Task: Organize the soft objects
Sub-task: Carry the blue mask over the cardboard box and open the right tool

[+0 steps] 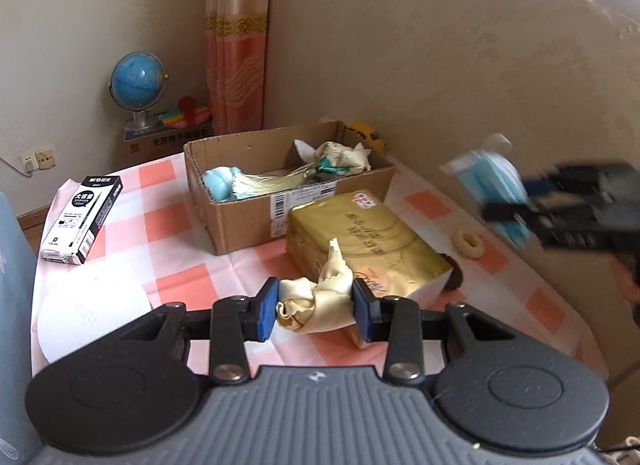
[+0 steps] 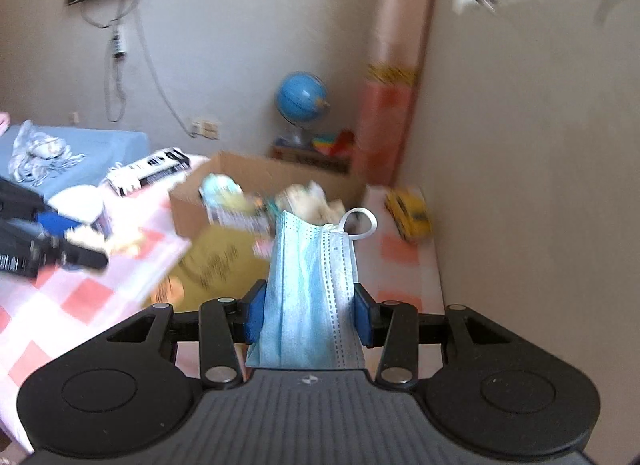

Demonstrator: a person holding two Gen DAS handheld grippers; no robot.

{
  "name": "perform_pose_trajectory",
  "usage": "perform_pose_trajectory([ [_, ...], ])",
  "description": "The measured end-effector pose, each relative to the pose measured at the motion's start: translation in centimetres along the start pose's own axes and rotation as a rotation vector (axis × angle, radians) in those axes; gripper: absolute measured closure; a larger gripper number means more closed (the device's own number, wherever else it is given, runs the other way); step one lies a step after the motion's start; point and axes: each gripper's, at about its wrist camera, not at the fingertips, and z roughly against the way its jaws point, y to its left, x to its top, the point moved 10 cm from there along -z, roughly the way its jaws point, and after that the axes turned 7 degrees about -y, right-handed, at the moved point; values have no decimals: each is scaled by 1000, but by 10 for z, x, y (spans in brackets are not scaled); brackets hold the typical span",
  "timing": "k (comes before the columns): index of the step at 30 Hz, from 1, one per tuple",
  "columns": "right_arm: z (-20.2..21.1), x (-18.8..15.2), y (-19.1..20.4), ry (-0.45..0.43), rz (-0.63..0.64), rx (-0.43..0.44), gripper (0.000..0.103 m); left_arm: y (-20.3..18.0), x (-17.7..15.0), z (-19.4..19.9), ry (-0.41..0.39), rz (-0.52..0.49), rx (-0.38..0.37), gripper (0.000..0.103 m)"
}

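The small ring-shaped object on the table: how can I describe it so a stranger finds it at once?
Start at the open cardboard box on the checked tablecloth. In front of it lies a gold packet; to its right, near the beige wall, is the cream scrunchie. It is the only ring-shaped object there.

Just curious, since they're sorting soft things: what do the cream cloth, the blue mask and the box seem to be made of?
Cream cloth: probably satin, glossy with crinkled folds. Mask: likely matte nonwoven fabric, pleated, stitched edge. Box: corrugated cardboard, plain brown, dull.
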Motion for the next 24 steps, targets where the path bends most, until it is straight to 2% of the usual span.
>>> perform_pose_trajectory([
  [7, -62, 69, 28, -6, 232, 114, 54, 0, -7, 3, -5, 23, -27, 66],
  [12, -112, 97, 54, 17, 402, 197, 54, 8, -11, 2, -1, 52, -16, 66],
  [18, -167, 95, 76, 102, 557, 294, 54, 18, -13, -1, -7, 87, 27, 66],
  [23, -203, 81, 77, 176, 609, 323, 54, 25, -12, -8, 3, 96, 48, 66],
  [24, -209, 77, 75, 197, 615, 321, 51, 26, -12, -9, 6, 96, 50, 66],
])
